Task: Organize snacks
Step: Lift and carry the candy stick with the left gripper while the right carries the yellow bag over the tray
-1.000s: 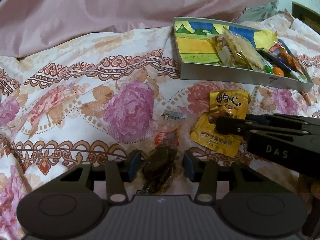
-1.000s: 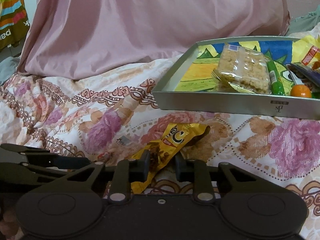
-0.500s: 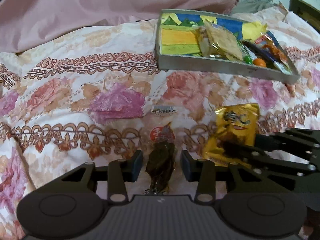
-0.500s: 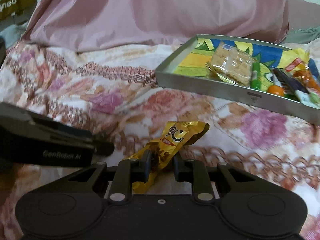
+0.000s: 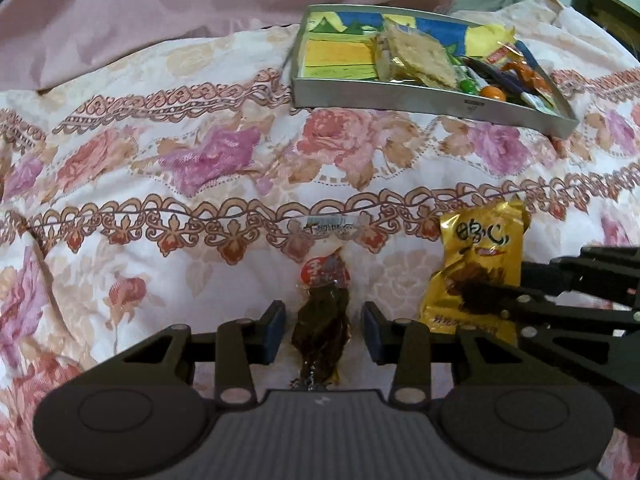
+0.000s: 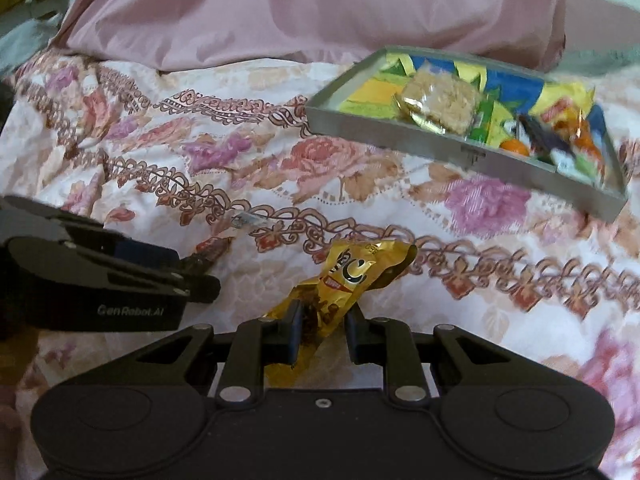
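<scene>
My left gripper [image 5: 323, 330] holds a clear packet with a dark brown snack and a red label [image 5: 322, 316] between its jaws, with small gaps at the blue pads. My right gripper [image 6: 322, 334] is shut on a yellow snack packet [image 6: 340, 284], held above the bedspread; this packet also shows in the left wrist view [image 5: 476, 272]. A grey metal tray [image 5: 420, 98] with a colourful lining holds a rice-cracker pack [image 5: 416, 56] and several small snacks. It lies far ahead, also in the right wrist view [image 6: 440, 148].
A floral bedspread [image 5: 200, 160] covers the whole surface. A pink pillow or quilt [image 5: 200, 8] lies behind the tray. The left gripper's body [image 6: 92, 280] sits at the left in the right wrist view.
Both grippers have lifted and pulled back with their packets; the tray now looks farther away. The yellow packet hangs off the bedspread in the right gripper.
</scene>
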